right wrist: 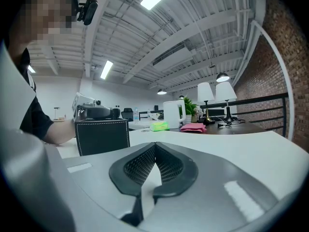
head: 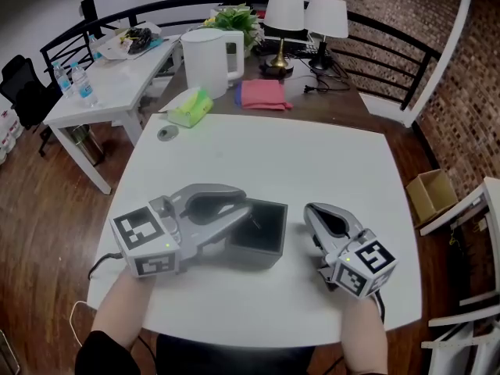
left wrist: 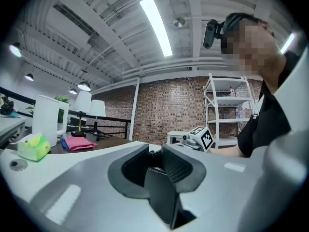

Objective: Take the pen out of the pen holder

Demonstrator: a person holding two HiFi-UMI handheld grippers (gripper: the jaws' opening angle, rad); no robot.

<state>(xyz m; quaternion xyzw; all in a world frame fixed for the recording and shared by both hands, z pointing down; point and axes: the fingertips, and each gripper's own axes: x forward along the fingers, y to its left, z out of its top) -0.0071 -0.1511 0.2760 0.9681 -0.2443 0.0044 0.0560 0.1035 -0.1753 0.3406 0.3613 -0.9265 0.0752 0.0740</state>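
Observation:
A black square pen holder (head: 264, 237) with white stitching stands near the front of the white table (head: 312, 162). Inside it a thin dark stick (head: 253, 220) leans against the left wall; it looks like the pen. My left gripper (head: 244, 209) reaches over the holder's left rim, and in the left gripper view its jaws (left wrist: 154, 151) are shut on that wall (left wrist: 161, 192). My right gripper (head: 311, 212) lies on the table just right of the holder, apart from it. Its jaws (right wrist: 154, 149) are shut on nothing. The right gripper view shows the holder (right wrist: 102, 137) to the left.
Beyond the table's far edge stand a white kettle (head: 211, 59), a green tissue pack (head: 190, 106), a pink cloth (head: 262, 94) and two lamps (head: 283, 22). A small round disc (head: 166, 133) lies at the far left corner. A cardboard box (head: 431, 194) sits on the floor.

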